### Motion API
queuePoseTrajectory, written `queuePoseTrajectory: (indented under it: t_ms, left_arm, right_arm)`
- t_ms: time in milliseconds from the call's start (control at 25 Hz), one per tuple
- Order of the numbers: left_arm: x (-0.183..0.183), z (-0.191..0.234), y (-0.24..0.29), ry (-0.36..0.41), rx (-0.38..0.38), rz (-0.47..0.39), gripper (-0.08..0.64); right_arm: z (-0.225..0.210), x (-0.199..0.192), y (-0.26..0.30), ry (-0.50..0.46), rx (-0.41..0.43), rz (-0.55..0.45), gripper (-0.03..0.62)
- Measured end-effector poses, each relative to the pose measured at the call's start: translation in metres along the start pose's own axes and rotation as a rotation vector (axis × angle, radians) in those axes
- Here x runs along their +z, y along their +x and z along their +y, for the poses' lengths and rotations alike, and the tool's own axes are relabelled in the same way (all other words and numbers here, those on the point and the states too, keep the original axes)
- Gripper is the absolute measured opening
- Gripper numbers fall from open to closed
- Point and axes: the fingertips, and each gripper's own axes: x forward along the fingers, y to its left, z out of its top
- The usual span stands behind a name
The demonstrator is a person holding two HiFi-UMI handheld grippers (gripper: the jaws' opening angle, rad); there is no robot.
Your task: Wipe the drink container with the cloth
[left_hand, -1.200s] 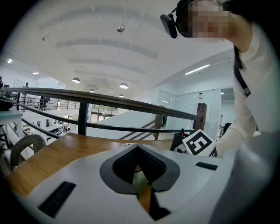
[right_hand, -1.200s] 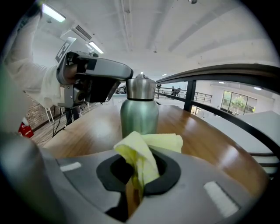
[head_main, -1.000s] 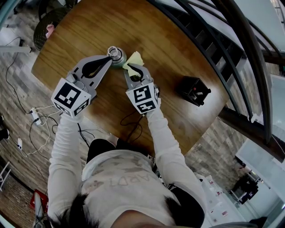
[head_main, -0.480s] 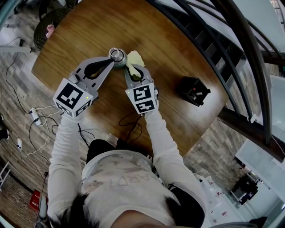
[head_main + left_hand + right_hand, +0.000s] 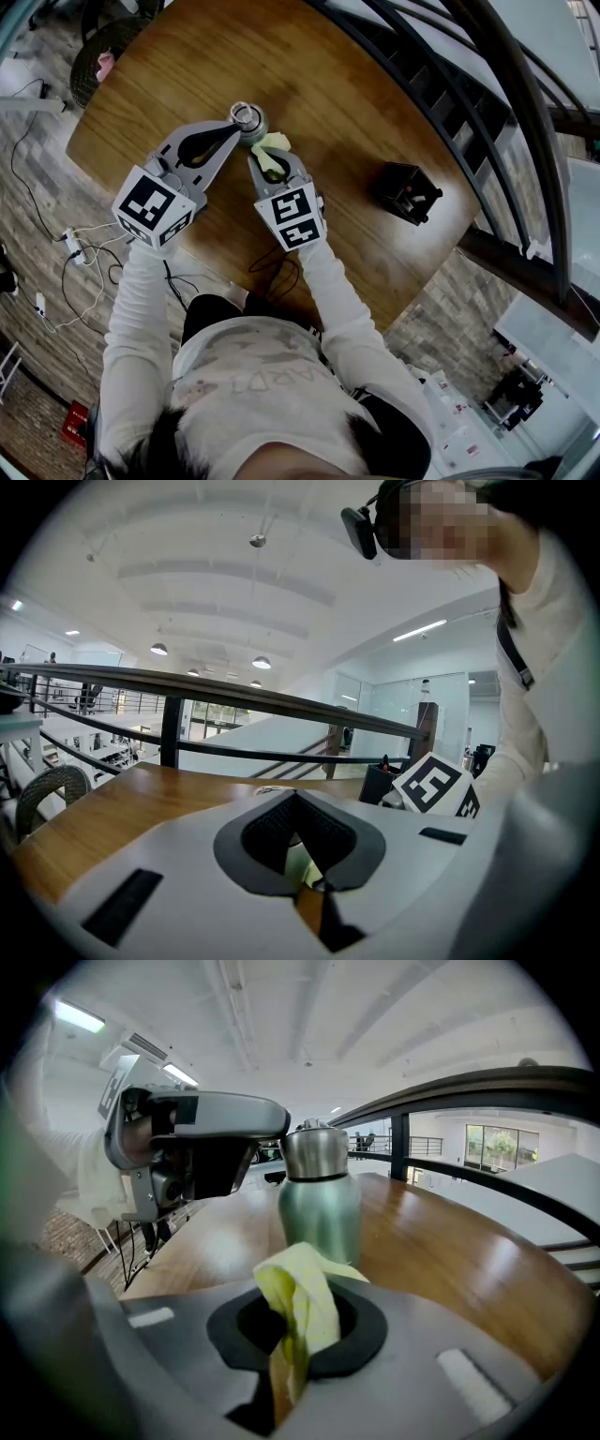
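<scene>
Standing upright, the green, steel-capped bottle [image 5: 322,1199] faces right claw [image 5: 289,1349] clamped on yellow cloth [image 5: 302,1293]; left claw [image 5: 296,803] closed, empty.

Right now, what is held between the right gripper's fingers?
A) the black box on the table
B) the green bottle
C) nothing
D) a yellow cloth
D: in the right gripper view, the right gripper is closed on the yellow cloth, which sticks up from between its fingers; the green bottle stands on the table beyond it.

I'm on an office-like mezzanine (open hall beyond): black railing [image 5: 281,700], glass partitions [image 5: 412,705], ceiling lamps [image 5: 159,650], wooden table [image 5: 187,66].
</scene>
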Motion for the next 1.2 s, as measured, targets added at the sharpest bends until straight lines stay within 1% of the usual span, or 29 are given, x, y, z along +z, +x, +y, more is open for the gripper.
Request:
queuePoseTrajectory:
  t_ms: [120, 400, 640, 800, 1000, 1200]
  left_arm:
    - [0.002, -0.001, 0.003, -0.004, -0.002, -0.002, 0.005]
    - [-0.001, 0.001, -0.002, -0.011, -0.006, -0.005, 0.005]
    - [0.000, 0.002, -0.001, -0.012, 0.002, -0.004, 0.006]
    - [0.001, 0.001, -0.001, -0.006, 0.020, 0.000, 0.006]
    - [0.000, -0.002, -0.007, 0.027, 0.046, 0.021, 0.006]
    - [0.003, -0.010, -0.022, 0.024, 0.070, 0.005, 0.006]
  right_arm:
    - [0.009, 0.002, 0.002, -0.005, 0.030, 0.003, 0.032]
    - [0.031, 0.007, 0.018, -0.011, 0.064, 0.009, 0.034]
    - [0.034, 0.009, 0.015, 0.006, 0.073, -0.010, 0.032]
    - [0.033, 0.011, 0.000, 0.031, 0.061, -0.046, 0.034]
    - [0.030, 0.015, -0.020, 0.054, 0.036, -0.087, 0.033]
    - [0.030, 0.022, -0.040, 0.054, 0.011, -0.116, 0.033]
